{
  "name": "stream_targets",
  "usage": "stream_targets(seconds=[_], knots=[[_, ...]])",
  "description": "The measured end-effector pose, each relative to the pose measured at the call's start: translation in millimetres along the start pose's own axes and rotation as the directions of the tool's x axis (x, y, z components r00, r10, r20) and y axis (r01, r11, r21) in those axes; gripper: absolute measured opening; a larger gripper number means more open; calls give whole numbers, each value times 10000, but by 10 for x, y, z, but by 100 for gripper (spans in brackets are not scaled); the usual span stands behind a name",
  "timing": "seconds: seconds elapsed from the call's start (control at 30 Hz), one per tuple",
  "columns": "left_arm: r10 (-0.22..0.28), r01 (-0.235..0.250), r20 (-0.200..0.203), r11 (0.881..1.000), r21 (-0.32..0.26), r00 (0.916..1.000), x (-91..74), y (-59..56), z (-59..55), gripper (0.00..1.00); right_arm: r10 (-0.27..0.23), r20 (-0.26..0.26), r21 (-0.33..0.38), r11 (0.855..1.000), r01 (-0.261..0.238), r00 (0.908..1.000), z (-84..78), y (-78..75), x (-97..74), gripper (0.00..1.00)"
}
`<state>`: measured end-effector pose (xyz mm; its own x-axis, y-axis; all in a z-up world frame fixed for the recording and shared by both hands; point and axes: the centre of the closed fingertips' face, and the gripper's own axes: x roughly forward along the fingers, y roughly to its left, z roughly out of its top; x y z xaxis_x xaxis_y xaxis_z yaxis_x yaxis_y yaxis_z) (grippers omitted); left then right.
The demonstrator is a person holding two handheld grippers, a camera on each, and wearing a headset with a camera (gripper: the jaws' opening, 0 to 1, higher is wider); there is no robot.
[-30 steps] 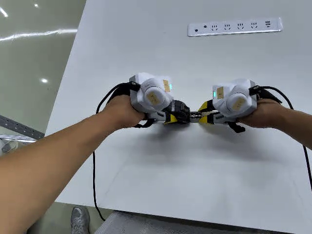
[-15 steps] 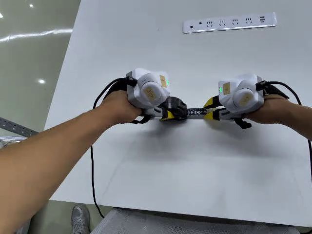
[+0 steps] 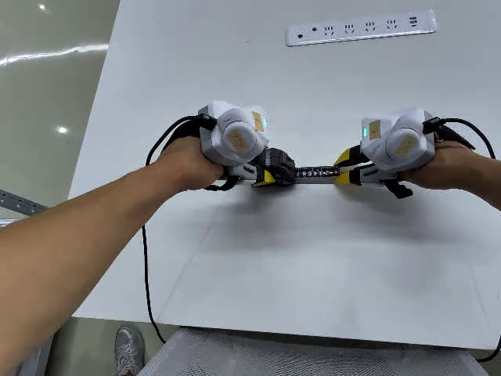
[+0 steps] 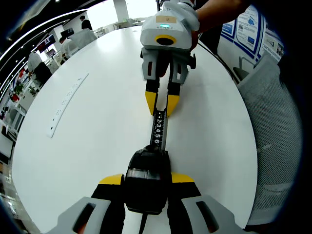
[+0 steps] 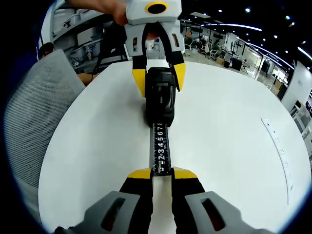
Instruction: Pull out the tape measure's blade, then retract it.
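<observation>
White workbench with a power strip near its far edge, glossy floor, grey mesh chair.

Bright even light from ceiling lamps, soft shadow under tape measure, glare spots on floor, fisheye bending at edges

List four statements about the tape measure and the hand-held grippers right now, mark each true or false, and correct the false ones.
1. The left hand-held gripper clamps the tape measure's case. True.
2. The blade is fully retracted. False: a short stretch with printed numerals spans the gap between the case and the right hand-held gripper.
3. The right hand-held gripper is shut on the blade's end. True.
4. A power strip lies between the two grippers. False: it lies farther back on the white table, beyond both.
</observation>
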<state>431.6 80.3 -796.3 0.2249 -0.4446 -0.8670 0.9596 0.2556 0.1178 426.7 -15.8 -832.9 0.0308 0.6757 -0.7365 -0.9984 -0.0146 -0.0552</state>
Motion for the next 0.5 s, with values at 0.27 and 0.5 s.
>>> stream_targets(seconds=[0.27,0.5], knots=[[-19,19,-47,10000,13,10000,14,-2,17,29,-91,-209,-73,9999,90,9997,-126,2,-101,9],[-22,22,-58,10000,-4,10000,14,-6,20,29,-78,-283,64,9999,80,9996,-214,-11,-166,9]])
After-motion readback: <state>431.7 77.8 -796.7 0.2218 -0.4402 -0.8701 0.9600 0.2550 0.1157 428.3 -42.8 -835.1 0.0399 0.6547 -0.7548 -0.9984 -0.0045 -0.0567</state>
